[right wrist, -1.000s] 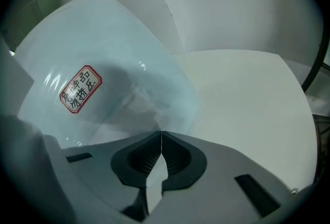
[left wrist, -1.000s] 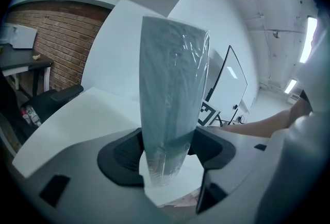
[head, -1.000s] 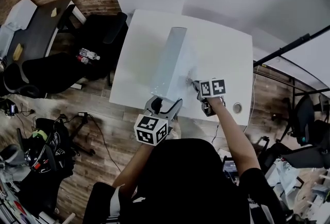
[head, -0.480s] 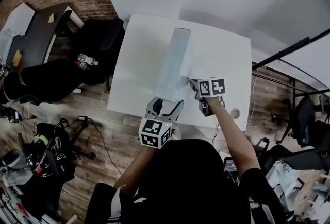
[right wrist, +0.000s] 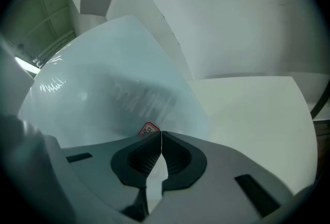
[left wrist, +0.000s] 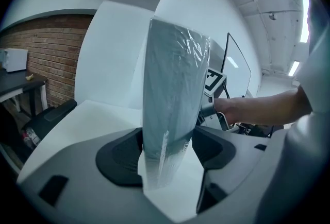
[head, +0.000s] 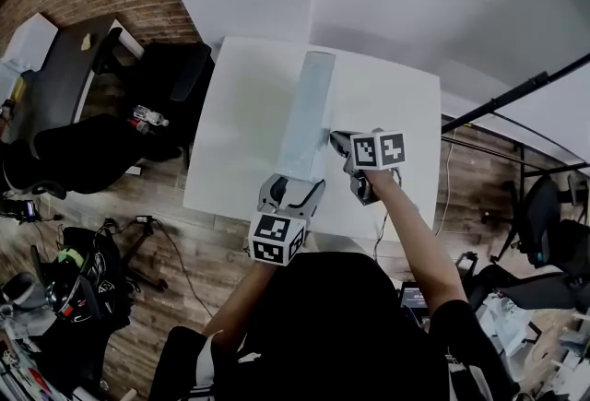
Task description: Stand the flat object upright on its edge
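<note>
R tool [head: 334, 137] higher, board [head: 307, 109] prob. steeper

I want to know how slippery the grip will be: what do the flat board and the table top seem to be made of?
Flat board: rigid grey-blue sheet, perhaps plastic or card, under a clear glossy film; the crinkles and glints show it. Table: white, smooth and matte, probably laminate; no glare on it.

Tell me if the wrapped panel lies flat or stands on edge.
Up on edge, nearly vertical: the wrapped panel shows as a narrow strip from above and stands between the left tongs.
</note>
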